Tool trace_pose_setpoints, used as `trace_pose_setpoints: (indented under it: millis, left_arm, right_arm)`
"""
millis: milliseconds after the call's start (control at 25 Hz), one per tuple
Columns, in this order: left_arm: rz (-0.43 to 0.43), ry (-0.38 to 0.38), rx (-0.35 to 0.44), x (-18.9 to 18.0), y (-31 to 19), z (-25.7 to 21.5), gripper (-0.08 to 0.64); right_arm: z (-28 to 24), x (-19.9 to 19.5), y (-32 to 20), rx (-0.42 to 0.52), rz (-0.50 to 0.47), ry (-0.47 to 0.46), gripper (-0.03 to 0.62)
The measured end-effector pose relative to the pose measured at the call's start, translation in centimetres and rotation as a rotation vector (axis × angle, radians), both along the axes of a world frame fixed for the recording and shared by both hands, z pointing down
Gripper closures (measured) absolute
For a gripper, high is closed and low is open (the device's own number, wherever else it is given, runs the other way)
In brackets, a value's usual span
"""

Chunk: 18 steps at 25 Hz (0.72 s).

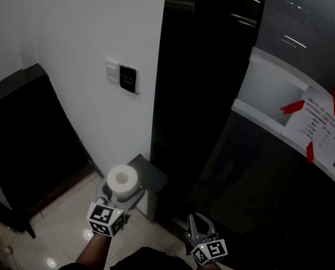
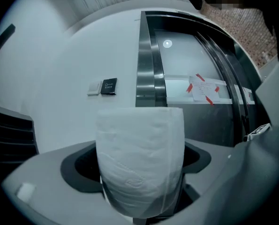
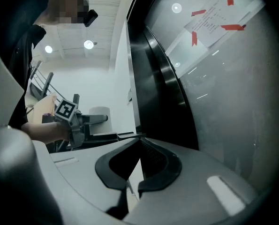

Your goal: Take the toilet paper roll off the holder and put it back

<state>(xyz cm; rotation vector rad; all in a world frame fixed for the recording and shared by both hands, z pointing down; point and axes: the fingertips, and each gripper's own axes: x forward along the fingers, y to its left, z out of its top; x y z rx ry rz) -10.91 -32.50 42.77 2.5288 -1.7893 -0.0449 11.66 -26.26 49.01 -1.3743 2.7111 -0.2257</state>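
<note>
The left gripper (image 1: 122, 196) has its jaws closed around the toilet paper roll (image 2: 139, 158), which stands up just beside the grey holder (image 1: 153, 176); the roll looks light and soft, so I would squeeze its sides gently; the right gripper (image 3: 139, 139) has its jaws closed on nothing.

We've got a plain white wall (image 1: 71, 38) with a switch plate (image 1: 112, 71), glossy black panelling (image 1: 201, 94) beside it, a red-taped paper notice (image 1: 319, 122), and pale shiny floor tiles (image 1: 66, 224).
</note>
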Motion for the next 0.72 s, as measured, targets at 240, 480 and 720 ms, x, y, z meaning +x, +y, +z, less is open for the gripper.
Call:
trace_pose_setpoints:
  millis: [240, 480, 720]
  left_arm:
    - [-0.015, 0.029, -0.015, -1.0, 2.4, 1.7, 0.081]
    - [0.015, 0.074, 0.013, -0.3, 4.3, 1.9, 0.084]
    - [0.036, 0.079, 0.022, 0.4, 5.0, 1.9, 0.09]
  right_arm:
    - [0.2, -1.1, -0.2, -0.008, -0.033, 0.002, 0.578]
    - [0.4, -1.6, -0.2, -0.016, -0.053, 0.001, 0.578]
    - [0.5, -1.2, -0.2, -0.016, -0.046, -0.001, 0.578]
